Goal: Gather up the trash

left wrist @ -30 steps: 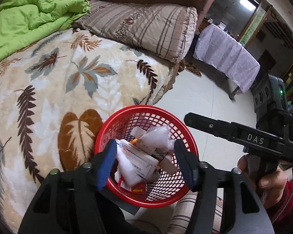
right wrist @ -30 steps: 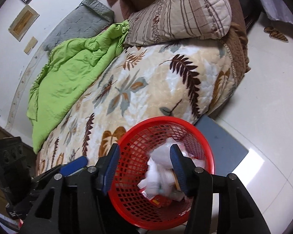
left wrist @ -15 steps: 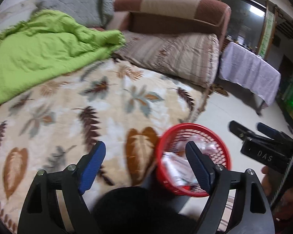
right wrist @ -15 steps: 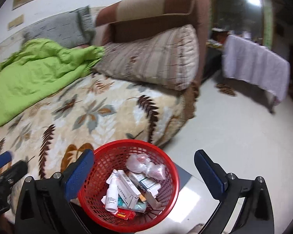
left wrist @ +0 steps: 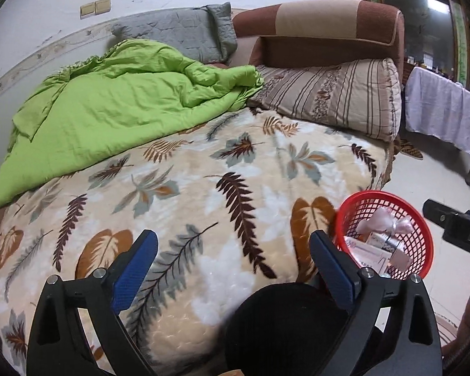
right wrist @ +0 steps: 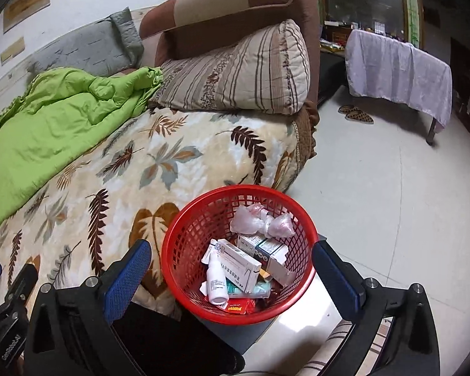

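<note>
Since the earlier frames both grippers are higher and further back from the red basket (right wrist: 238, 252), which sat between each pair of jaws a second ago and now lies low in the right wrist view and at the right edge of the left wrist view. The jaws of both have just been opening. The left gripper (left wrist: 232, 264) stands released with nothing between its pads, only the leaf-print blanket (left wrist: 203, 169) beyond. The right gripper (right wrist: 232, 269) is likewise spread wide and empty; the basket shows in the gap but the pads do not touch it.

The collected trash is in the basket, which stands on the floor against the bed's edge: medicine boxes (right wrist: 239, 261), a white spray bottle (right wrist: 216, 279), a knotted plastic bag (right wrist: 261, 221) and a red sachet (right wrist: 236, 307) at the bottom.

No loose trash is visible on the blanket, the green quilt (left wrist: 109, 106) or the floor (right wrist: 391, 203). Judgement: the drop is complete and the step in hand is a check for leftovers. To do it well, sweep both cameras slowly across the bed, including the quilt folds and the gap beside the striped pillow (left wrist: 332, 94), keep the jaws wide and clear of the basket rim, and approach any find from above.
</note>
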`<action>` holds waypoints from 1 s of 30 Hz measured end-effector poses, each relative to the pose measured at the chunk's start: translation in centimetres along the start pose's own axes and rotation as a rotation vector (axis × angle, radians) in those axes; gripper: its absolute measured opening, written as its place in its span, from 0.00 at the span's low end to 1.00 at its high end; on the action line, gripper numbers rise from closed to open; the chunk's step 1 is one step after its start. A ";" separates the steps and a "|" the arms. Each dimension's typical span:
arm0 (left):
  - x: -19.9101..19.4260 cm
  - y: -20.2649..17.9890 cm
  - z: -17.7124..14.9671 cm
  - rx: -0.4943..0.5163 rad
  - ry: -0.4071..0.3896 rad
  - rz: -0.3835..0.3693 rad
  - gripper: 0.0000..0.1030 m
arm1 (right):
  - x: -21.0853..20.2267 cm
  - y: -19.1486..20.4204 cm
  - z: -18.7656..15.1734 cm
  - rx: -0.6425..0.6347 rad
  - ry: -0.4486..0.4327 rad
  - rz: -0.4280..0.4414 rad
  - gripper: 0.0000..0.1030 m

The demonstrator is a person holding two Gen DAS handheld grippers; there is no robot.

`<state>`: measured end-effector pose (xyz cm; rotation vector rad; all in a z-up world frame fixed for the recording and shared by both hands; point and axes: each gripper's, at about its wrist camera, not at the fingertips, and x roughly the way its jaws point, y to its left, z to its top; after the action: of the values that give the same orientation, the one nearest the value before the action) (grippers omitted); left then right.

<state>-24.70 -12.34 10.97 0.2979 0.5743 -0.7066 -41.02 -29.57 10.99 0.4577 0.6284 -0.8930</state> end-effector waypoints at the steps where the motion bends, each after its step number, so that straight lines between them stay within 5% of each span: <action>1: 0.1 0.1 0.0 -0.004 0.007 0.003 0.94 | -0.1 0.1 0.0 -0.003 -0.005 0.000 1.00; 6: 0.2 0.5 -0.2 -0.022 0.014 -0.002 0.94 | -0.1 0.5 0.0 -0.022 -0.005 0.000 1.00; 12: 0.4 -0.1 -0.1 0.016 -0.002 0.087 0.94 | 0.0 0.5 0.1 -0.021 -0.003 0.002 1.00; 30: 0.8 0.3 -0.4 -0.020 0.018 0.060 0.94 | 0.2 0.6 0.0 -0.019 0.004 0.002 1.00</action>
<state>-24.18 -12.37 10.20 0.3017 0.5869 -0.6402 -40.42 -29.34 10.90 0.4428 0.6402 -0.8840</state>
